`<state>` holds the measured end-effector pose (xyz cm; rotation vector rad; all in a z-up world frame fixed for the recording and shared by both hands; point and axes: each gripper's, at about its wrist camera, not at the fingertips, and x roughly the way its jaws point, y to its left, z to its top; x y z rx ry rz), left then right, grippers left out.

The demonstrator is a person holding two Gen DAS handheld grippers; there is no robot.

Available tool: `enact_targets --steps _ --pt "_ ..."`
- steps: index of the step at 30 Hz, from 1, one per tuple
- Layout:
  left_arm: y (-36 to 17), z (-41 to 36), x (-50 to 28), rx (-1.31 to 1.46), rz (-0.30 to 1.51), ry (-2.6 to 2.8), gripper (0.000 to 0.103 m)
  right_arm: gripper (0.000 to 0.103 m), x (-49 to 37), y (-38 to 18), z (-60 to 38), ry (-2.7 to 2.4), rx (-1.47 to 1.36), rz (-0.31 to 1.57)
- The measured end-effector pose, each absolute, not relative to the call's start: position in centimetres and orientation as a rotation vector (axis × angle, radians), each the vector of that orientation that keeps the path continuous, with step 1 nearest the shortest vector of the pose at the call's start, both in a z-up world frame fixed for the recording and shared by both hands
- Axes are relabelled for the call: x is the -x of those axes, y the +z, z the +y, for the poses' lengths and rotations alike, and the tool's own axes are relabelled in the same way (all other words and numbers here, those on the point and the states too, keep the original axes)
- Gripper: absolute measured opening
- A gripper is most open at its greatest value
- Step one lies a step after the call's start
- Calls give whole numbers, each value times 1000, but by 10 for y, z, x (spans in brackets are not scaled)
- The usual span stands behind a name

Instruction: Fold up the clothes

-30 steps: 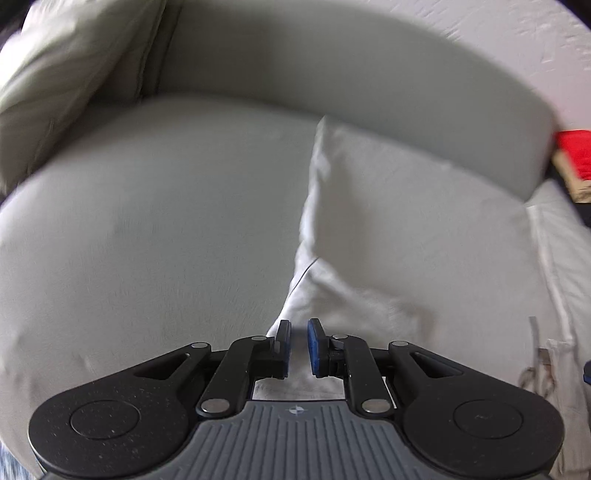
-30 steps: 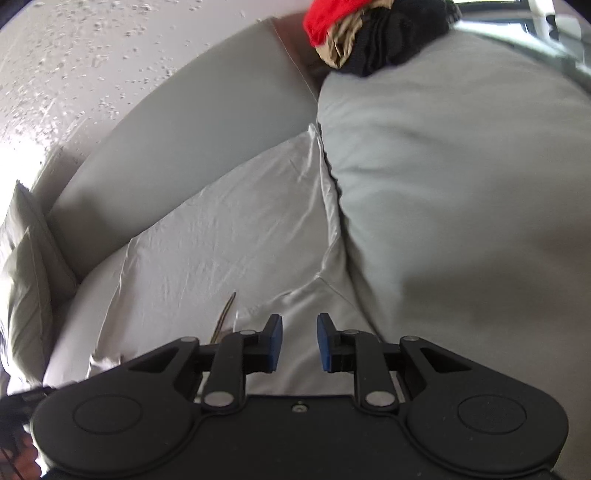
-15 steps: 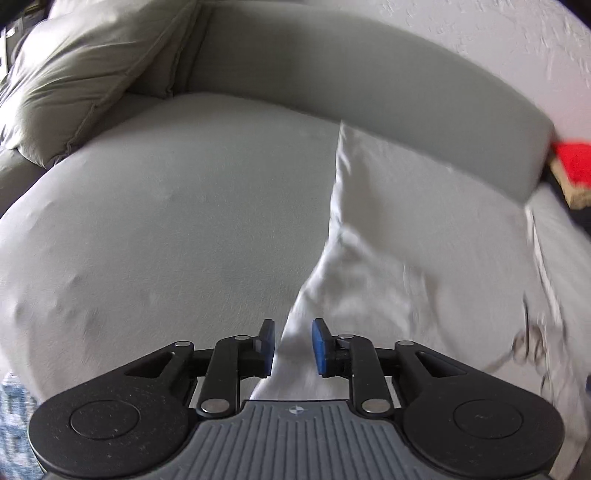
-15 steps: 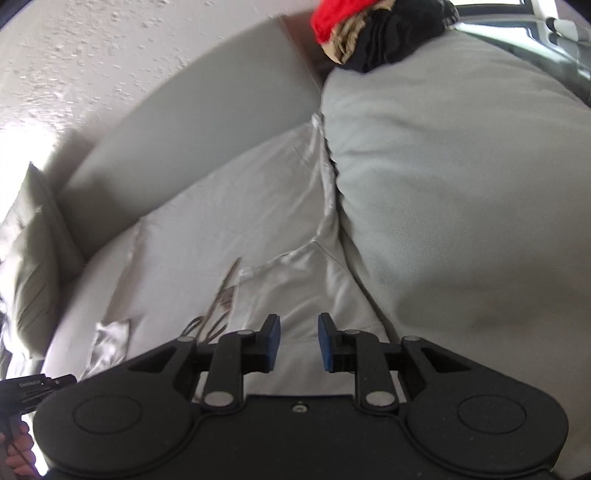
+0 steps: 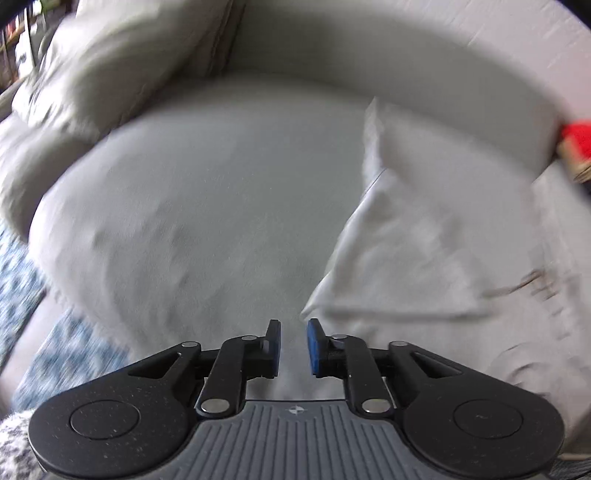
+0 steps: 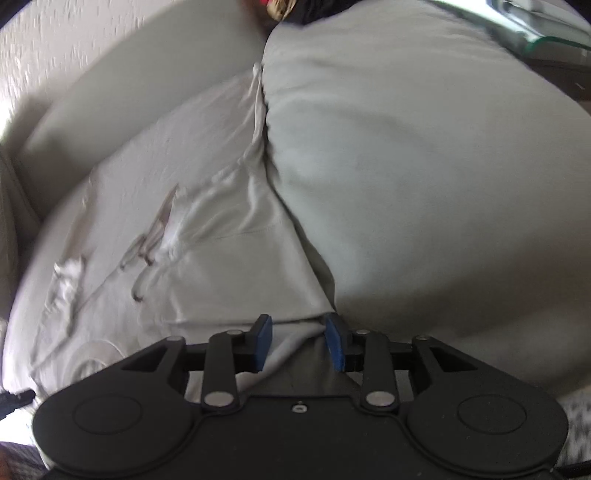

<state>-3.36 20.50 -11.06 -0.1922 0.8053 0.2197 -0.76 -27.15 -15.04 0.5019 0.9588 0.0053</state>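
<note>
A light grey garment (image 5: 424,236) lies spread on the grey sofa seat, with a drawstring showing on it in the right wrist view (image 6: 221,236). My left gripper (image 5: 293,349) is open and empty, just left of the garment's near corner, over bare cushion. My right gripper (image 6: 297,345) is open wide, its jaws on either side of the garment's near hem at the seam between two cushions. Both views are blurred by motion.
A loose back pillow (image 5: 110,74) leans at the sofa's far left. A pile of red and dark clothes (image 5: 576,147) sits at the far right, also in the right wrist view (image 6: 291,9). A blue patterned rug (image 5: 44,295) lies below the sofa's front edge.
My left gripper has drawn back and left off the garment's corner and now holds nothing. My right gripper has opened wider and moved toward the near hem. The garment now lies flatter.
</note>
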Motion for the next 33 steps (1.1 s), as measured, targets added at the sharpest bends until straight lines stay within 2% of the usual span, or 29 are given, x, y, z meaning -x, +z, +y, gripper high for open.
enact_targets --steps 4,5,7,13,18,23,28,33 --pt "-104 194 37 190 756 164 18 37 6 -142 -274 81 -568 849" --pt "-107 187 32 184 767 137 19 27 1 -143 -269 113 -569 846" --pt "-114 169 20 143 797 105 19 20 -8 -145 -255 177 -557 852" --pt "-133 116 -3 -3 878 22 22 19 -26 -159 -212 204 -424 938" --pt "-135 111 27 -71 917 -49 23 20 -8 -156 -196 239 -275 985" --pt "-136 106 58 -139 953 -120 25 23 32 -151 -199 295 -269 1011" --pt "-105 109 61 -66 816 -122 26 23 39 -123 -195 369 -309 926" --pt "-48 119 42 2 656 -85 28 23 19 -61 -187 438 -336 786"
